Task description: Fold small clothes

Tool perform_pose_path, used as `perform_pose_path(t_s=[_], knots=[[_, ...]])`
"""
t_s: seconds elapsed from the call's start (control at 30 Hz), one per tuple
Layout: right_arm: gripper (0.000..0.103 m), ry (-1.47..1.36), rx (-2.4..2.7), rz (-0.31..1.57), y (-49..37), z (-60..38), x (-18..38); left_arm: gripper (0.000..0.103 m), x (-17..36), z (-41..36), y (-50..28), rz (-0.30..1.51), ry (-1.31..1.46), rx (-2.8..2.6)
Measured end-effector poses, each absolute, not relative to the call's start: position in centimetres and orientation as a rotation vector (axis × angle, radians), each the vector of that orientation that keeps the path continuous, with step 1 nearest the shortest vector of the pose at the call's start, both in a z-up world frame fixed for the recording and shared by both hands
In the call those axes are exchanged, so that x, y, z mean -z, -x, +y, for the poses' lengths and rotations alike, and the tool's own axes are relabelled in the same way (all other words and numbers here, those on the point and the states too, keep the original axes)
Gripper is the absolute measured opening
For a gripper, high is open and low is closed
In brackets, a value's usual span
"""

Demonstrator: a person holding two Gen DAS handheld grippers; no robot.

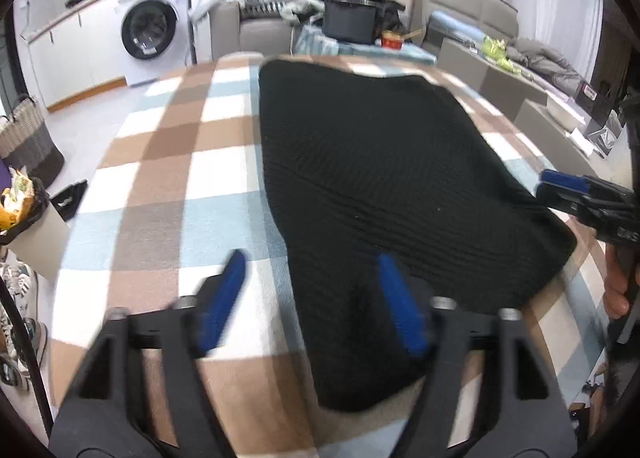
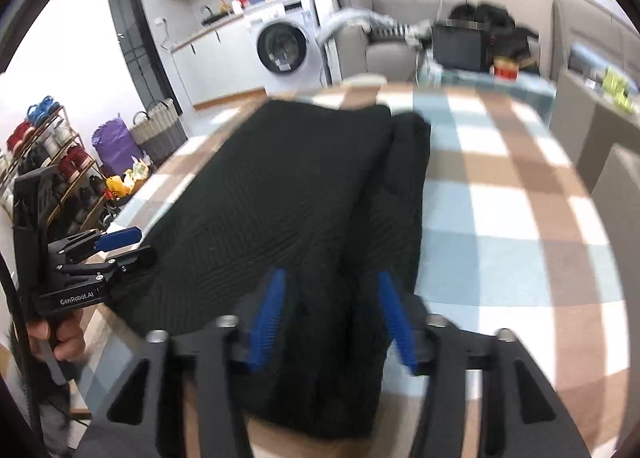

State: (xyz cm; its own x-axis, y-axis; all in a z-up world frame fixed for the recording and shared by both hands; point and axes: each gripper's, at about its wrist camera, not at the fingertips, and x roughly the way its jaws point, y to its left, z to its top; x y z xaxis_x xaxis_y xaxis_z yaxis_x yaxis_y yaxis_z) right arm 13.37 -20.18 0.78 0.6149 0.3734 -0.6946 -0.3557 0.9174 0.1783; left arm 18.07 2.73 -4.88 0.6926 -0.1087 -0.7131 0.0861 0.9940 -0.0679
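A black ribbed knit garment (image 1: 380, 170) lies folded flat on the checked table cover (image 1: 168, 162). My left gripper (image 1: 312, 262) is open over the garment's near left edge, one blue fingertip over the cover, the other over the cloth. My right gripper (image 2: 332, 278) is open above the garment's (image 2: 280, 194) near right part, where a folded strip lies along the right side. The left gripper also shows in the right wrist view (image 2: 128, 244), open at the garment's left edge. The right gripper shows in the left wrist view (image 1: 560, 184), at the garment's right edge.
The table cover (image 2: 500, 186) has brown, white and blue checks. Behind the table stand a washing machine (image 1: 148, 30), a sofa with clothes (image 1: 256, 14) and a black box (image 1: 350, 20). A wicker basket (image 1: 24, 138) and a shoe rack (image 2: 44, 154) stand on the floor at left.
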Motion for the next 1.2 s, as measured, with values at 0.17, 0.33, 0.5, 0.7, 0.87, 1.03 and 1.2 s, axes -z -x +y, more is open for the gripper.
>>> perform_pose_path(t_s=[0.17,0.33,0.5,0.7,0.87,1.03,1.2], knots=[[0.103,-0.039,-0.496,0.678,-10.2,-20.0,-2.6,0.09,3.4,2.3,-14.5,0.659,-0.013,0.092],[0.103,-0.08,-0.504,0.584,-9.0,-19.8,-3.2,0.102,2.4,2.4,-12.0,0.579,0.04,0.108],[0.103,-0.044,-0.494,0.519,-8.2,-19.5,-3.0,0.102,2.4,2.5,-11.5,0.527,0.036,0.093],[0.103,-0.041,-0.498,0.5,-7.7,-19.5,-2.5,0.102,2.6,3.1,-11.5,0.528,0.072,0.088],[0.103,-0.041,-0.496,0.478,-7.6,-19.7,-2.1,0.102,2.6,3.1,-11.4,0.52,0.066,0.096],[0.103,-0.029,-0.492,0.467,-7.4,-19.6,-1.9,0.102,2.3,3.0,-11.1,0.503,0.059,0.103],[0.103,-0.005,-0.47,0.473,-7.4,-19.2,-1.8,0.102,2.3,3.0,-11.0,0.501,0.056,0.099]])
